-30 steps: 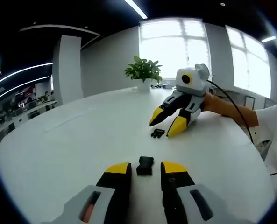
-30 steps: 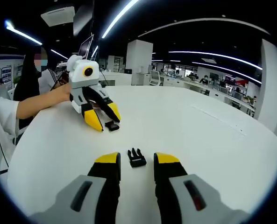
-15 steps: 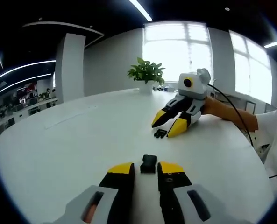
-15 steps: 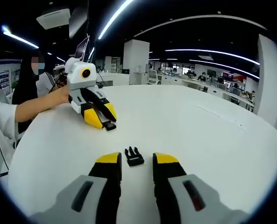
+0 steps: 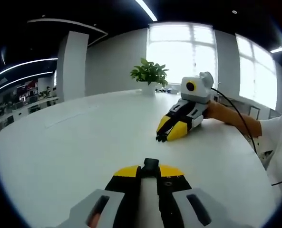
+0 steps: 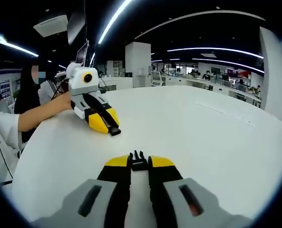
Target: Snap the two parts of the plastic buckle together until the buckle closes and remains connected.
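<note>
Left claw (image 5: pixel 150 171), yellow-tipped black jaws closed on black plastic socket half of buckle (image 5: pixel 151 164), low over white round desk (image 5: pixel 83 142). Right claw (image 6: pixel 140 162) clamped on black pronged plastic buckle half (image 6: pixel 139 161), prongs protruding forward. Two halves well apart, each held above desk surface. Potted green plant (image 5: pixel 149 75) on far desk edge before bright windows.

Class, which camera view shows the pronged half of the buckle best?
The right gripper view: the pronged half sits close, clamped between the right tongs, its prongs showing. The left gripper view shows it far off, a small dark shape at those tongs' tips.
</note>
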Demonstrator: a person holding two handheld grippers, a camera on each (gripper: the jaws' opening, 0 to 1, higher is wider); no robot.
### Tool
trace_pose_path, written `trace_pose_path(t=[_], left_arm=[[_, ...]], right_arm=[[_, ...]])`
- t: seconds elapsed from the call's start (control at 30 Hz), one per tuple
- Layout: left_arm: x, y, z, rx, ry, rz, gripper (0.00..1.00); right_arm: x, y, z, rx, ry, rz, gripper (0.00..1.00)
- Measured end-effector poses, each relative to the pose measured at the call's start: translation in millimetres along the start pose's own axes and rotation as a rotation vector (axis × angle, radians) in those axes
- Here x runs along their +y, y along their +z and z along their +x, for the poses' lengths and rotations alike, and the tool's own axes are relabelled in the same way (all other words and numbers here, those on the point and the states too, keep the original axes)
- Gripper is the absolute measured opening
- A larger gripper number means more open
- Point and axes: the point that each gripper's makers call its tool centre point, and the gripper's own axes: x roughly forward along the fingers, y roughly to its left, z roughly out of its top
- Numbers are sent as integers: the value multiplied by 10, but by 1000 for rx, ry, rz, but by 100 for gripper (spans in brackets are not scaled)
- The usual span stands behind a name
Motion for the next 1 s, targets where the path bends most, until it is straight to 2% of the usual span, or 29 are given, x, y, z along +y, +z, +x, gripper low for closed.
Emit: trace_pose_path(t=[0.2,0.4,0.8,1.0], left_arm=[[-61,-6,-1,9,-24,-9,12],[-85,51,-36,-15,-48,-34,12],[-324,42,-10,-9,-122,70,12],[-403,67,-5,-19,-161,106,12]], right_arm=[[27,4,7,2,7,0,13],[99,42,23,-17,43,1,13],[299,223,-2,-93,123,-41,13],[392,226,19,-93,160,-68,13]])
